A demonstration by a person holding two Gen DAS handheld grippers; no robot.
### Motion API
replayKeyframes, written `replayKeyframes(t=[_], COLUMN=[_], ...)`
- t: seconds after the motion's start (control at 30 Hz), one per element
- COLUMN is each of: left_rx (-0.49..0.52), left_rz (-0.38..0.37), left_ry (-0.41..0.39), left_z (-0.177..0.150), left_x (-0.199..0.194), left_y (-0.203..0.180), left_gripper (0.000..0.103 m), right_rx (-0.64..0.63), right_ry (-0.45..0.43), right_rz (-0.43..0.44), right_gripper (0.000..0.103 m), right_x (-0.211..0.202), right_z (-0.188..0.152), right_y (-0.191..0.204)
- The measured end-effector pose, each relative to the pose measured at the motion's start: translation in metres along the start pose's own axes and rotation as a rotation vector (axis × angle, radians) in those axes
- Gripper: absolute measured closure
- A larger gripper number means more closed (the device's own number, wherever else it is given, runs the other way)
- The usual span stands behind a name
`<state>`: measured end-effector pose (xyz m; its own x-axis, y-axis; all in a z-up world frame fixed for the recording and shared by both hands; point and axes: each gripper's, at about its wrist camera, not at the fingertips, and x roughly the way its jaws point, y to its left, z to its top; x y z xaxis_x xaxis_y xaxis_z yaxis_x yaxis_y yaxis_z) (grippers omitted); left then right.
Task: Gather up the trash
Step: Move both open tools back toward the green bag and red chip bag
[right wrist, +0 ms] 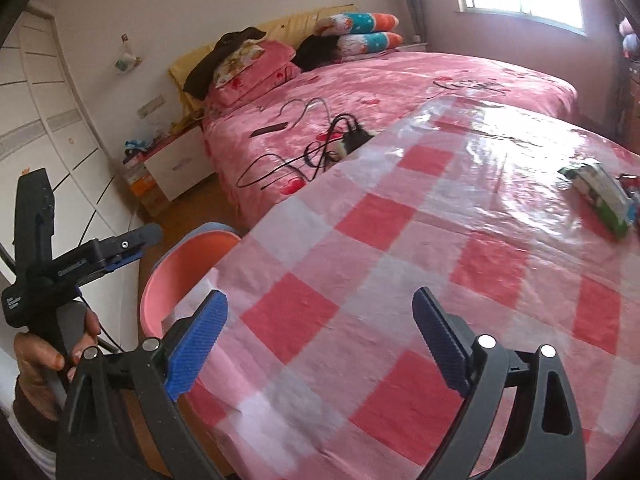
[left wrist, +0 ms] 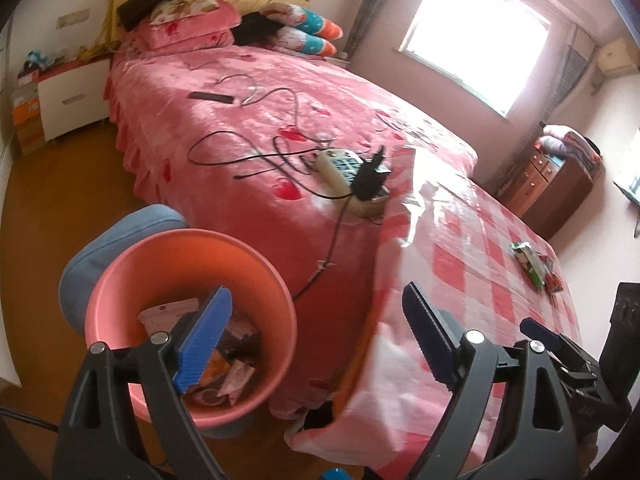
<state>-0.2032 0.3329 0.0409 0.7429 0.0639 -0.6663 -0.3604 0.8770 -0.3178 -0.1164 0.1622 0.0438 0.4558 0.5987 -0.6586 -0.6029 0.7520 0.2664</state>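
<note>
Left wrist view: the left gripper (left wrist: 320, 340) hangs with jaws spread wide and nothing between them. Behind its left finger stands a pink bin (left wrist: 120, 280) on the wooden floor (left wrist: 64, 184), holding crumpled wrappers (left wrist: 224, 364); a blue cushion (left wrist: 104, 236) lies just behind the bin's rim. Between and beyond the jaws runs the corner of a table under a glossy red-and-white checked cloth (left wrist: 460, 280). Far ahead of the right finger, near the cloth's far edge, lies the remaining trash (left wrist: 534, 266), a green-and-white packet with small red pieces beside it.

Right wrist view: the right gripper (right wrist: 320, 344) hovers over the checked cloth (right wrist: 360, 240), jaws likewise spread and empty. The trash (right wrist: 604, 196) lies well ahead and to the right of the right finger. The bin (right wrist: 176, 276) shows beyond the left finger, partly hidden by the table edge.

Room: a bed with a pink spread (left wrist: 256, 120) abuts the table, carrying black cables (left wrist: 224, 156), a power strip (left wrist: 340, 172) and pillows (left wrist: 192, 20). A white nightstand (left wrist: 68, 96) stands by the headboard; a window (left wrist: 476, 36) lights the far wall, with a wooden dresser (left wrist: 548, 184) below it.
</note>
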Motion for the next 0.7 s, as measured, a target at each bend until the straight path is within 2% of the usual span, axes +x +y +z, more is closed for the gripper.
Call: replayKeyframes(t=[0.4,0.7], left_rx=[0.126,0.213], left_rz=[-0.06,-0.121], left_ry=[-0.002,0.047], left_z=[-0.002,-0.013], left_x=[-0.009,-0.003], left_y=[-0.071,-0.129], left_gripper=[0.015,0.015], right_rx=[0.092,0.141], right_ry=[-0.048,-0.064], right_rz=[-0.049,-0.09], right_gripper=[0.01,0.01], right_x=[-0.042,-0.069], right_z=[-0.009,-0.022], right_y=[-0.046,-0.081])
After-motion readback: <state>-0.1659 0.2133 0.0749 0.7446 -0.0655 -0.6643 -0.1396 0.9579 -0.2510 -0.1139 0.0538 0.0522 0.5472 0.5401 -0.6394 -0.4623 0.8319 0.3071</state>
